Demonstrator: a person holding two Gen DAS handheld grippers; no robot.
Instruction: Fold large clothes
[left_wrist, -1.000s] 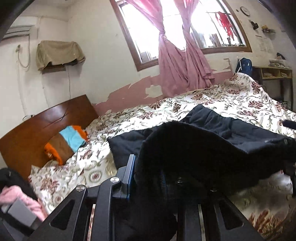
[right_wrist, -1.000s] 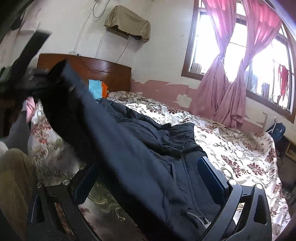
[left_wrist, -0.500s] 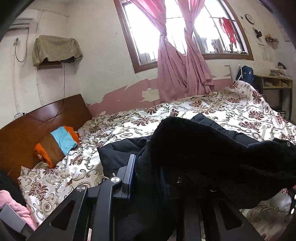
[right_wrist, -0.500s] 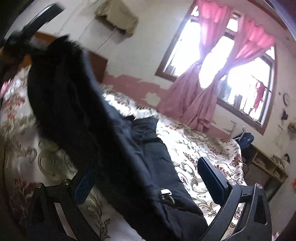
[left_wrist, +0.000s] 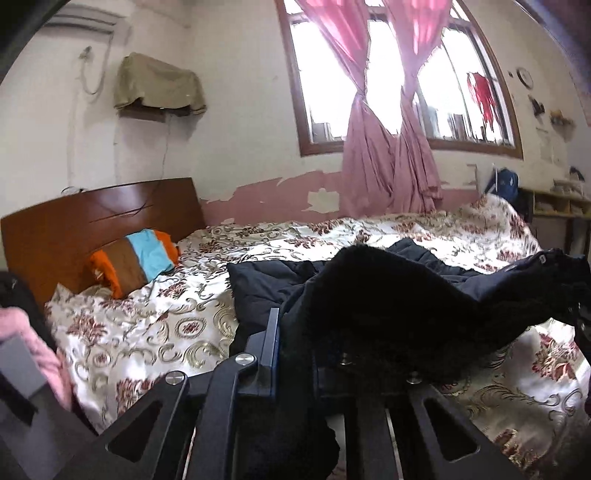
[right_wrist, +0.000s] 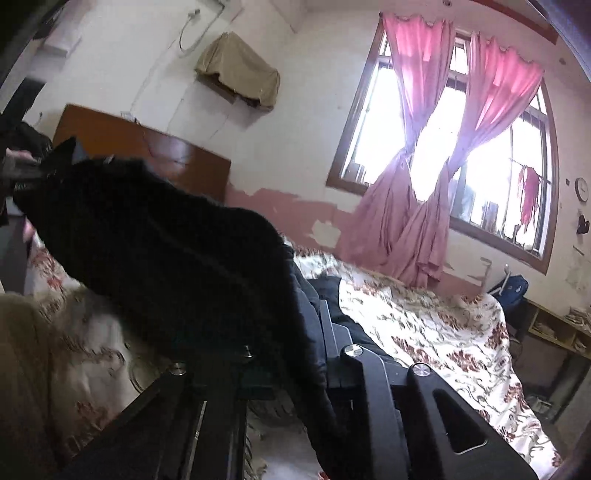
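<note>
A large dark navy garment (left_wrist: 388, 295) hangs lifted over the floral bedspread (left_wrist: 147, 325), with part of it still lying on the bed. In the left wrist view my left gripper (left_wrist: 295, 332) has its jaws closing tight on a fold of the cloth, which hides the right finger. In the right wrist view the garment (right_wrist: 166, 251) stretches up to the far left, where the other gripper holds its corner. My right gripper (right_wrist: 295, 328) has its jaws closing, and the fabric is pinched between them.
A wooden headboard (left_wrist: 92, 221) with a striped orange, brown and blue pillow (left_wrist: 133, 258) stands at the bed's left end. Pink curtains (left_wrist: 388, 158) hang at the window behind. A shelf unit (left_wrist: 561, 206) stands at the right. Pink cloth (left_wrist: 37, 350) lies at the left edge.
The right jaws went from wide apart around the garment to closed on it. The cloth rose and now spans between both grippers. The left gripper shifted sideways.
</note>
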